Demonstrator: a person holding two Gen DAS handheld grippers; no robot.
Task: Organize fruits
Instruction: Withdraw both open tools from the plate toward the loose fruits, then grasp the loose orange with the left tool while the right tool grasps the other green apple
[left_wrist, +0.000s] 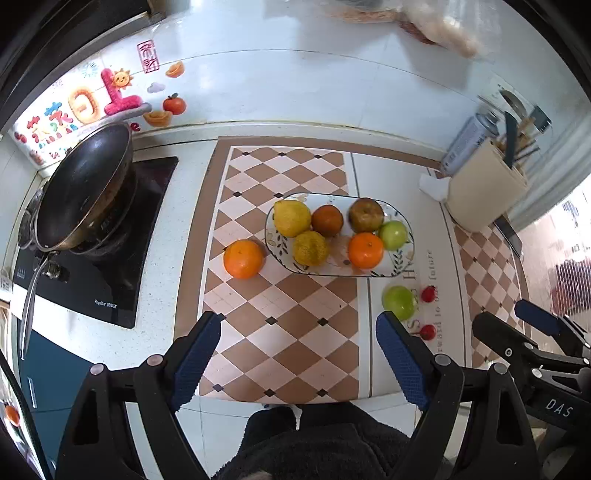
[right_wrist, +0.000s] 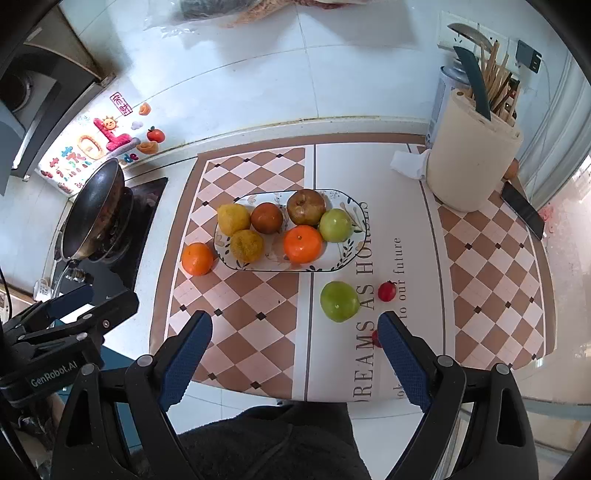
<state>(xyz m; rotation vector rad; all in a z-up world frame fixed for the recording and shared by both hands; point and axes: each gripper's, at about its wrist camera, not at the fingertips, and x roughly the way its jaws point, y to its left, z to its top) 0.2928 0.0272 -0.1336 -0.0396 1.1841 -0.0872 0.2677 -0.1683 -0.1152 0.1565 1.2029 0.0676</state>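
left gripper (left_wrist: 299, 332) wide open, empty | right gripper (right_wrist: 295, 332) wide open, empty | plate (right_wrist: 343, 258) mid-frame holds six fruits | loose: orange (right_wrist: 197, 259) touching plate's left rim, green apple (right_wrist: 339, 301) lower right, two cherry tomatoes (right_wrist: 386, 291) beside it | apple likely firm, smooth, slippery: grip across its widest part; tomatoes soft, squeeze lightly

The mat (right_wrist: 380, 258) reads "DREAMS AS", the left gripper (right_wrist: 66, 332) "GenRobot.AI".
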